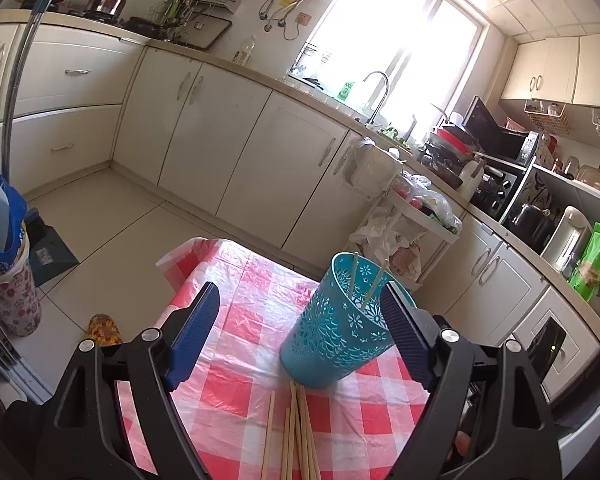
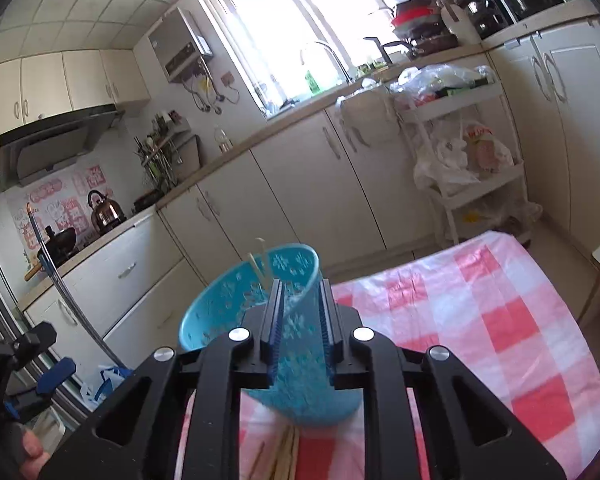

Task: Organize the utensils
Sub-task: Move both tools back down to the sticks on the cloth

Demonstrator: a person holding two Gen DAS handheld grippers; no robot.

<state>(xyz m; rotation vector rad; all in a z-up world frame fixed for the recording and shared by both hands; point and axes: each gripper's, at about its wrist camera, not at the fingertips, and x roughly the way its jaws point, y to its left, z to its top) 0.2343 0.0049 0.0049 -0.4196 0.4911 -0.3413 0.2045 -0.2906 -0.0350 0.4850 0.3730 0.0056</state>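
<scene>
A teal perforated utensil holder [image 1: 340,320] stands tilted on the red-and-white checked tablecloth [image 1: 236,360] with two chopsticks [image 1: 362,284] inside. Several loose wooden chopsticks [image 1: 296,436] lie on the cloth just in front of it. My left gripper [image 1: 300,312] is open and empty; the holder sits by its right finger. My right gripper [image 2: 302,316] is shut on the near wall of the holder [image 2: 236,304], one finger inside the rim and one outside. The two chopsticks [image 2: 258,264] show inside it, and the loose chopsticks [image 2: 284,456] below.
Cream kitchen cabinets [image 1: 228,128] run along the far side with a sink tap [image 1: 380,92] under a bright window. A white trolley with plastic bags [image 1: 412,220] stands past the table's far corner. A floral bin with a blue bag [image 1: 4,256] stands on the floor at left.
</scene>
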